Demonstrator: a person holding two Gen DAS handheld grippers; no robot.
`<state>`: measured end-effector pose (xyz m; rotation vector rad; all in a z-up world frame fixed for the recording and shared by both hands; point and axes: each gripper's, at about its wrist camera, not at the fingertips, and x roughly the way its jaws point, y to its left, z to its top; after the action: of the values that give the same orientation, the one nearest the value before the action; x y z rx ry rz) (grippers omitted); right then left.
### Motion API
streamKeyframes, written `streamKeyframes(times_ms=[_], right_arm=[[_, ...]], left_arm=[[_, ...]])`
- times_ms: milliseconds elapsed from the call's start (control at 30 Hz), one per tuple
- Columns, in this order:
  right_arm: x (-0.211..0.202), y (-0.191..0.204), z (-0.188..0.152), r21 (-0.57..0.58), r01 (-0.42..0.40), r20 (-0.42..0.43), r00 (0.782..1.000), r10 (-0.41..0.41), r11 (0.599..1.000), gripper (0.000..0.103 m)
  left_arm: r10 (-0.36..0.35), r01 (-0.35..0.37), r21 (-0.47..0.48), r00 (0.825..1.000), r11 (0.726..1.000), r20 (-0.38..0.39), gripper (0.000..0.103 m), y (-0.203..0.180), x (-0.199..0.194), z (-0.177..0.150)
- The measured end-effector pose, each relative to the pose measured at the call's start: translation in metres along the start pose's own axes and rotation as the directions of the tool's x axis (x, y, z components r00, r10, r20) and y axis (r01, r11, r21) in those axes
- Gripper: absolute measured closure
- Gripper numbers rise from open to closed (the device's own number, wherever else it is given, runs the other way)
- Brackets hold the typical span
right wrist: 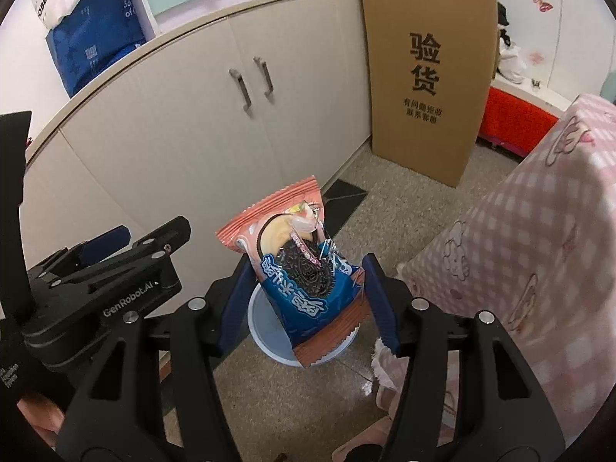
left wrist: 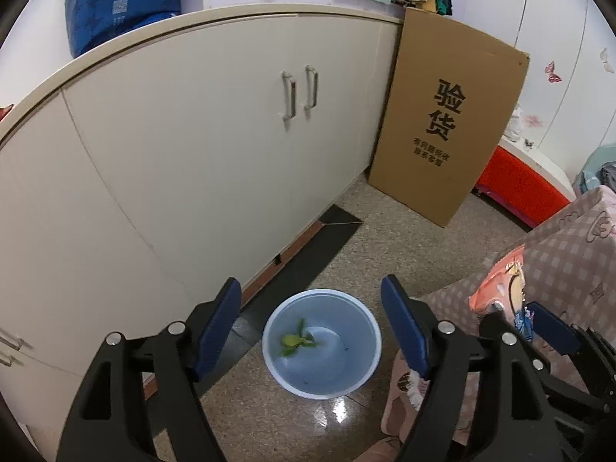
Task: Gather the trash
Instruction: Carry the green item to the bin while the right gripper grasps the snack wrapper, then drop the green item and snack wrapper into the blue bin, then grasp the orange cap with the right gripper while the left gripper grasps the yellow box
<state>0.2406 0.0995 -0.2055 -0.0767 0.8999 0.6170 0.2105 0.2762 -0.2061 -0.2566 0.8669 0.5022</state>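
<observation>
A pale blue bin (left wrist: 322, 342) stands on the floor with a green scrap (left wrist: 294, 340) inside. My left gripper (left wrist: 312, 331) is open and empty above it. My right gripper (right wrist: 304, 285) holds a pink and blue cookie wrapper (right wrist: 296, 258) between its blue fingers, above the bin (right wrist: 265, 331). The wrapper (left wrist: 504, 292) and the right gripper (left wrist: 539, 327) show at the right in the left wrist view. The left gripper (right wrist: 104, 246) shows at the left in the right wrist view.
A beige cabinet (left wrist: 184, 161) runs along the left. A cardboard box (left wrist: 446, 123) leans against its far end. A table under a pink checked cloth (right wrist: 531, 231) stands on the right. A dark mat (left wrist: 308, 250) lies by the cabinet base.
</observation>
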Motion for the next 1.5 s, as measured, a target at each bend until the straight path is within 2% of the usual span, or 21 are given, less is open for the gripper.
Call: streamKeyframes(times_ms=[100,300,367,400,467,600,700,867,1067,1233,1367,1433,1500], right_arm=[[0.005,0.003,0.0,0.001,-0.01,-0.01,1.0,0.01,1.0,0.046],[0.014,0.012,0.01,0.003,-0.049,0.005,0.999,0.049,0.999,0.043],[0.018,0.014,0.017,0.015,-0.106,0.04,0.994,0.105,0.994,0.03],[0.019,0.015,0.019,0.016,-0.108,0.048,0.993,0.107,0.994,0.021],[0.02,0.02,0.024,0.01,-0.108,0.066,0.992,0.107,0.994,0.02],[0.009,0.021,0.024,0.012,-0.105,0.084,0.991,0.103,0.994,0.02],[-0.01,0.016,0.021,0.021,-0.076,0.104,0.992,0.073,0.997,0.02],[-0.058,-0.003,0.012,0.063,-0.012,0.167,0.986,0.001,0.998,0.02],[-0.138,-0.04,-0.011,0.136,0.083,0.257,0.959,-0.116,0.987,0.02],[-0.194,-0.074,-0.038,0.205,0.164,0.298,0.928,-0.222,0.965,0.02],[-0.223,-0.103,-0.06,0.258,0.25,0.288,0.902,-0.321,0.933,0.02],[-0.23,-0.118,-0.071,0.29,0.276,0.261,0.898,-0.353,0.916,0.02],[-0.232,-0.132,-0.08,0.311,0.276,0.233,0.905,-0.355,0.909,0.02]], left_arm=[[0.015,-0.015,-0.007,1.0,1.0,0.006,0.028,0.008,0.0,-0.002],[0.068,-0.066,-0.106,0.998,0.992,0.016,0.026,0.034,-0.007,0.0],[0.106,-0.102,-0.134,0.994,0.986,0.025,0.026,0.04,-0.009,0.002],[0.121,-0.115,-0.146,0.992,0.983,0.032,0.026,0.043,-0.011,0.002],[0.154,-0.144,-0.167,0.987,0.975,0.046,0.025,0.048,-0.017,0.004],[0.153,-0.141,-0.167,0.986,0.976,0.062,0.025,0.05,-0.03,0.005],[0.126,-0.111,-0.162,0.989,0.98,0.08,0.024,0.045,-0.043,0.005],[0.015,-0.003,-0.104,0.994,0.995,0.111,0.024,0.016,-0.071,-0.001],[-0.134,0.132,0.02,0.982,0.991,0.136,0.023,-0.041,-0.108,-0.015],[-0.257,0.239,0.133,0.958,0.962,0.131,0.022,-0.096,-0.141,-0.033],[-0.32,0.291,0.219,0.941,0.931,0.112,0.022,-0.135,-0.161,-0.046],[-0.34,0.304,0.262,0.935,0.916,0.104,0.022,-0.151,-0.168,-0.054],[-0.351,0.309,0.295,0.931,0.904,0.098,0.022,-0.165,-0.173,-0.061]])
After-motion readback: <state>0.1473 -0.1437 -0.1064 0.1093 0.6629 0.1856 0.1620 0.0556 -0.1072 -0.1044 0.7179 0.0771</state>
